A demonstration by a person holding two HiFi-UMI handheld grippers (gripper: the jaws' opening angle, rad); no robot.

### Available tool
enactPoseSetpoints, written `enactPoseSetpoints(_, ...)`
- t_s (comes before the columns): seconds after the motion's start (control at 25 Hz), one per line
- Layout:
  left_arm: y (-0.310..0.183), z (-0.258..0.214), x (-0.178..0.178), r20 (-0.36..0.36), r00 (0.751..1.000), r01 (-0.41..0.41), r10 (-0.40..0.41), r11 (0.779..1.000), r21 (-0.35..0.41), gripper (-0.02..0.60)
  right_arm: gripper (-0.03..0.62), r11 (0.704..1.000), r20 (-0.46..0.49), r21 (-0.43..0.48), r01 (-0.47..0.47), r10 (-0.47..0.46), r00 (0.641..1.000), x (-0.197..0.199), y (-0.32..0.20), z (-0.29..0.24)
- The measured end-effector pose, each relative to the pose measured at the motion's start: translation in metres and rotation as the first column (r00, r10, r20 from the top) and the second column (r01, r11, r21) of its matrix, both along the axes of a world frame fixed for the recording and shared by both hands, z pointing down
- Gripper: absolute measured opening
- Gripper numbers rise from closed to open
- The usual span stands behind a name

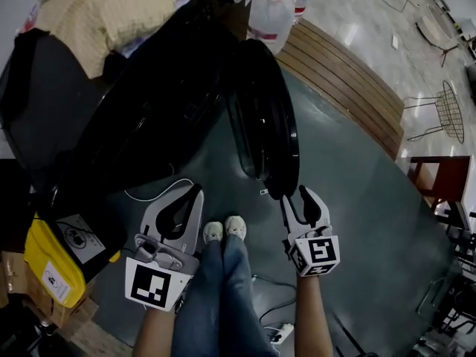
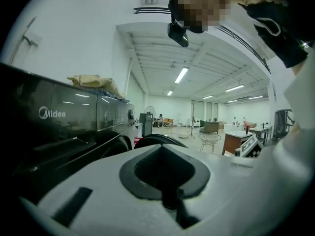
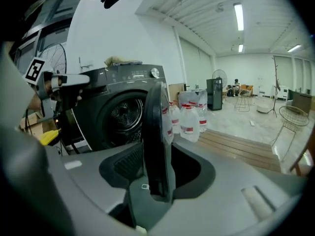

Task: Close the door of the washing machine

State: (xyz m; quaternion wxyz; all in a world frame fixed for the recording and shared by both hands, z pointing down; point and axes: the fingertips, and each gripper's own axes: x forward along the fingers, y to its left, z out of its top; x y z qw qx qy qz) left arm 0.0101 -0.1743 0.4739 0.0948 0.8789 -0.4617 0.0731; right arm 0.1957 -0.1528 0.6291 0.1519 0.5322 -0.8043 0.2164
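Fingers (image 3: 231,178) of our right gripper (image 1: 292,193) are clasping the near rim of the round dark glass door (image 1: 264,117), with one grey tip pressing against each face, as the right gripper view is showing. The door is standing wide open, swung out from the front of the black front-loading washing machine (image 1: 134,117) and pointing edge-on toward us, leaving the drum opening (image 3: 120,114) uncovered to its left. Our left gripper (image 1: 195,192) is hanging near the machine's front, left of the door and apart from it. Its fingers (image 1: 160,216) are clenched tip to tip, with nothing lying in the dark loop between them. We are standing on a dark green floor mat (image 1: 357,199), our pale shoes (image 1: 224,230) showing between the two grippers. Crumpled beige cloth (image 1: 111,6) is lying on top of the machine at the far left. Clear water bottles with red caps (image 1: 271,13) are standing beyond the door's far end, beside a slatted wooden platform (image 1: 349,80) running along the mat's far right edge. A yellow case (image 1: 52,262) is sitting at the near left, close to the machine's corner, and a wire chair (image 1: 446,114) is standing on the pale floor at the far right.
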Motion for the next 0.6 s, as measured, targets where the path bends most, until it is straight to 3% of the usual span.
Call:
enactPoseSetpoints(0.24,0.006,0.018,-0.001,-0.013,1.000,-0.002,0.001,0.999,-0.036,-0.002,0.089,1.000,-0.070,-0.029,-0.007,0.005,0.998,0.002,-0.012,0.020)
enactPoseSetpoints(0.6,0.000,0.006,-0.019,-0.017,0.999,0.048,-0.049,0.998,-0.033,-0.002,0.087,0.996,-0.070,-0.085,0.031,-0.037,0.997,-0.023,-0.001,0.018)
